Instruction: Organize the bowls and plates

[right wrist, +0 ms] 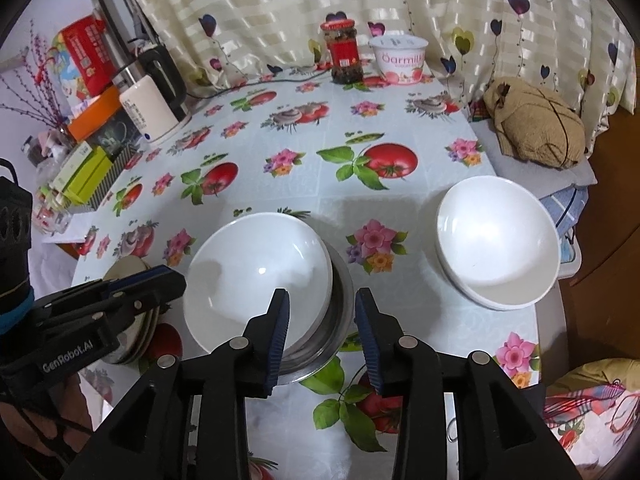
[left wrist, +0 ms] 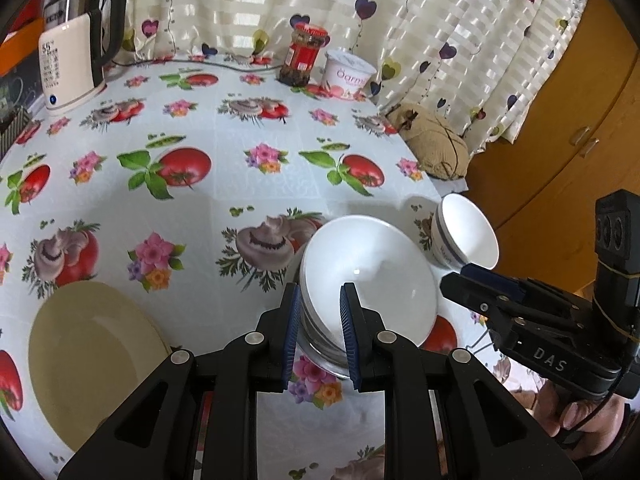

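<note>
1. White bowls (left wrist: pixel 372 268), glossy ceramic and round, sit nested inside a steel bowl (right wrist: pixel 340 316) whose dull metal wall shows beneath them; this stack lies at lower centre of both wrist views.
2. Two more white bowls (right wrist: pixel 498 240) sit stacked at right of the right wrist view, near the table edge.
3. A pale yellow plate (left wrist: pixel 92 360), smooth and shallow, lies at lower left of the left wrist view.
4. The tablecloth (left wrist: pixel 224 176) is shiny plastic printed with tomatoes, mushrooms and flowers.
5. Along the top stand a red-lidded jar (left wrist: pixel 302 54), a yogurt tub (left wrist: pixel 348 74) and a cream electric kettle (left wrist: pixel 72 68); a tan cloth bundle (left wrist: pixel 436 144) lies at right.
6. The left gripper (left wrist: pixel 320 332) stands narrow, its blue ribbed pads clamped on the near rim of the nested white bowls.
7. The right gripper (right wrist: pixel 322 336) stands partly parted, the steel bowl's near wall between its pads, which are not pressing on it.
</note>
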`<state>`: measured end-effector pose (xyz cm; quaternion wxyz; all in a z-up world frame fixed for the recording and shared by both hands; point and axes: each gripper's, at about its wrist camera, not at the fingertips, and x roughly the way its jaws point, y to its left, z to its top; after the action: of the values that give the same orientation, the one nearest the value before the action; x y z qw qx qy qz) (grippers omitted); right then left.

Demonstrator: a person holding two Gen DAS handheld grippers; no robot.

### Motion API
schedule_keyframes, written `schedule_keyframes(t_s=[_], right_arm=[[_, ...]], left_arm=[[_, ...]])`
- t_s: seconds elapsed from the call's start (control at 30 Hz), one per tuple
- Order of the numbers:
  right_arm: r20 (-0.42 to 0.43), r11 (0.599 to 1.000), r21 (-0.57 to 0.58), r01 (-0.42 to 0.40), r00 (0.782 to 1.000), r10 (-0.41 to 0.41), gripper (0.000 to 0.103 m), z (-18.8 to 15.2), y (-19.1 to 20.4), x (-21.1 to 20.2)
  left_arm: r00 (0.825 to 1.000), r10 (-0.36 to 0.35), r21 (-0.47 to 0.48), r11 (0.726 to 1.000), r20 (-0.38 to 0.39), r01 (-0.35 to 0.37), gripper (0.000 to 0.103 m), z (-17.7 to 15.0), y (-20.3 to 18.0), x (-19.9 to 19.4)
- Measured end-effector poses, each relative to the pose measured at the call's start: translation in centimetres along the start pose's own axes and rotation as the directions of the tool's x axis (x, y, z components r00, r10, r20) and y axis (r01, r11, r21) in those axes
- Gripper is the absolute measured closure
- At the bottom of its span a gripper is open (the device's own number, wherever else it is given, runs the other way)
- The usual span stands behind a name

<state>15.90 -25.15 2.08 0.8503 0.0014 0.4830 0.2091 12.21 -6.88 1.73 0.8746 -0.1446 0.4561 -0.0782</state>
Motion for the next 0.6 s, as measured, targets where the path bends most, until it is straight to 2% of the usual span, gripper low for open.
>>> schedule_keyframes(t_s=[0.23,0.6], right_arm=[[0.05,1.0,0.003,0.011,0.999,-0.011,0.065,-0.4,-0.2,-2.3],[0.078,0.999,0.015,0.034,0.996,-0.035,0.064,-0.8,-0.9,-3.9]], left_arm=[[0.999,0.004,0.038,0.999,0.035,-0.006,0.082,0.0,-1.0,-1.1],[0.999,-0.026,0.073,0.997,0.043,0.023,0.082,0.4,-2.5,-1.5]])
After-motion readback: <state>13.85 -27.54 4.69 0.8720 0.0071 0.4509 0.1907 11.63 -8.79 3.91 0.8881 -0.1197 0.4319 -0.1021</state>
